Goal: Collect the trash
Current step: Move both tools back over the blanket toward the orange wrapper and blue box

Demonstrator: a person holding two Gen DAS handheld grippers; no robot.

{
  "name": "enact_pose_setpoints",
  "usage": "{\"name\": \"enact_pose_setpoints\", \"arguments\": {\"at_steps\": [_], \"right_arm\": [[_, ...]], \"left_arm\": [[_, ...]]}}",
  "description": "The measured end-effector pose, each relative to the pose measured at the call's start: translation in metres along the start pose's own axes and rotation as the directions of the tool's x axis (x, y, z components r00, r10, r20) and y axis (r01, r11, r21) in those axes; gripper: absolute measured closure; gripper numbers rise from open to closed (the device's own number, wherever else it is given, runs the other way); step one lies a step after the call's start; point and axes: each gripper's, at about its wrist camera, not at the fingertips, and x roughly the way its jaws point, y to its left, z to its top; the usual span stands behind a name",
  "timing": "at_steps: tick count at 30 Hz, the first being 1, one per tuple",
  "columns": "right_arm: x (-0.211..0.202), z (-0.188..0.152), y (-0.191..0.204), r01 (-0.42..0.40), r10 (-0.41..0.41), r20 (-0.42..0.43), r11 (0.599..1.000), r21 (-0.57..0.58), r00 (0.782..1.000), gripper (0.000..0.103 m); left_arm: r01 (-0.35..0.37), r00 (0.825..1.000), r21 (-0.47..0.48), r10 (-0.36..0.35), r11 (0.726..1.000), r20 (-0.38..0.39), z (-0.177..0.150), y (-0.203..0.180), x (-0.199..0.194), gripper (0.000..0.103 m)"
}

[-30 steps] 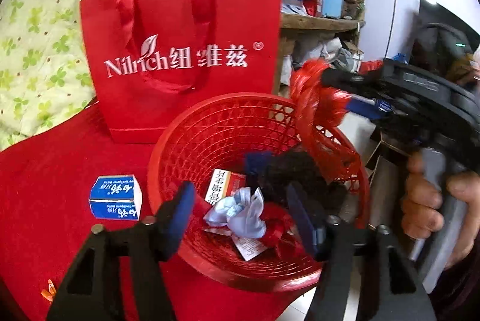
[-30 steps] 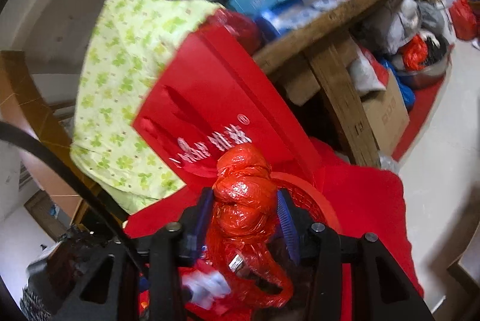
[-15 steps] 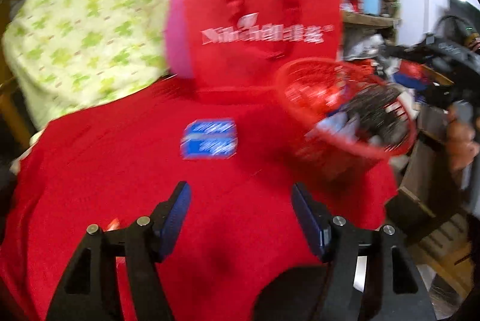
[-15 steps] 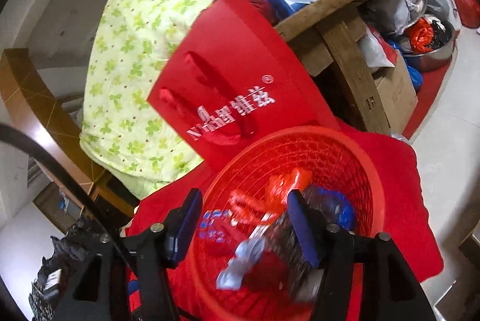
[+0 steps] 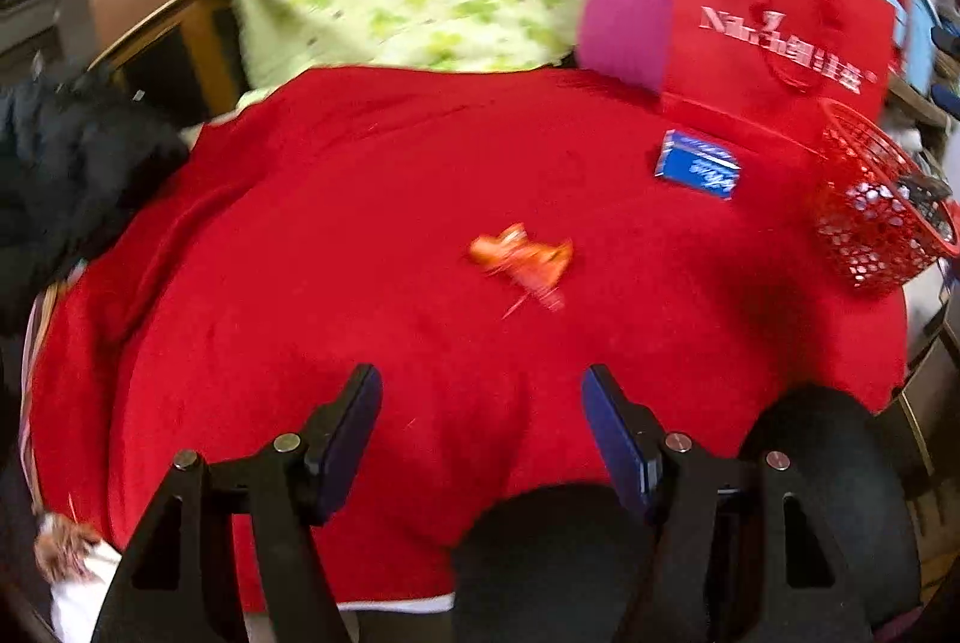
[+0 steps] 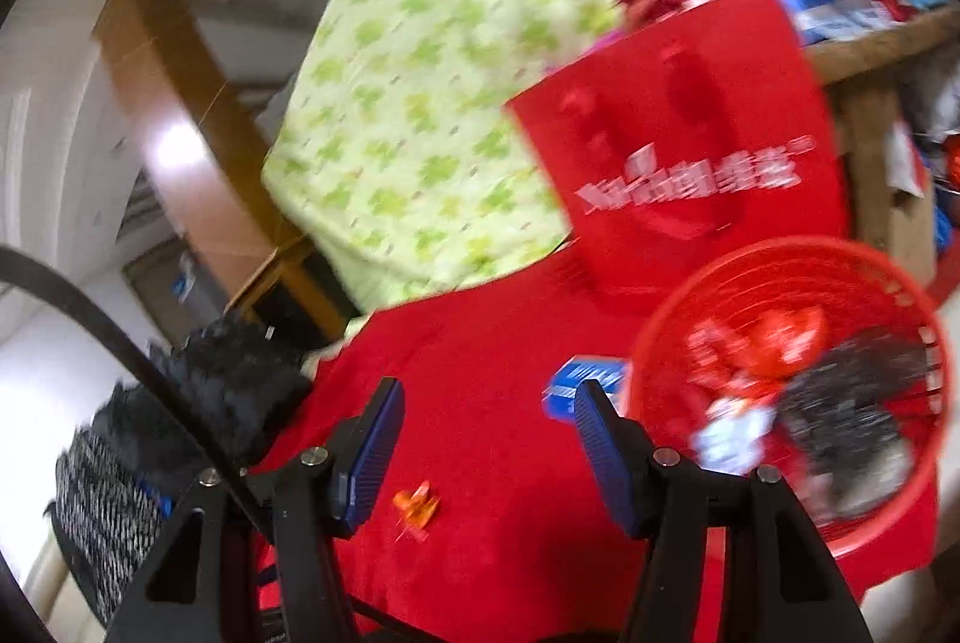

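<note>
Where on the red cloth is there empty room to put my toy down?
The widest bare patch of the red cloth lies left of the orange wrapper, toward the black coat. The near strip between the wrapper and the left gripper is bare too. It is crowded at the far right: blue box, red bag, red basket.

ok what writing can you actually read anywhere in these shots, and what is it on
"Nilrich" followed by Chinese characters too blurred to read: white print on the red paper bag, smeared in the right wrist view.
Blue and white box: has print, too blurred to read.
Orange wrapper: nothing legible.
</note>
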Motion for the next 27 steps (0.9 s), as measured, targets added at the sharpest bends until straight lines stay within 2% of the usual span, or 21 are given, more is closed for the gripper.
{"name": "enact_pose_setpoints", "arguments": {"at_steps": [6,9,16,27], "right_arm": [[0.053,-0.03,0.035,-0.028,0.022,-0.152,0.999,-0.036,0.988,0.04],[0.074,-0.05,0.049,-0.028,0.01,-0.22,0.997,-0.078,0.975,0.04],[0.11,-0.091,0.058,-0.028,-0.01,-0.351,0.994,-0.102,0.936,0.04],[0.131,-0.092,0.066,-0.017,-0.036,-0.368,0.99,-0.139,0.929,0.04]], "left_arm": [[-0.014,0.999,-0.059,0.012,0.998,-0.034,-0.014,0.026,0.009,0.033],[-0.014,0.999,-0.1,0.01,0.995,-0.036,-0.013,0.034,0.012,0.033],[-0.045,0.998,-0.115,0.04,0.992,-0.046,-0.012,0.041,0.018,0.033],[-0.088,0.995,-0.139,0.079,0.986,-0.069,-0.006,0.054,0.029,0.033]]}}
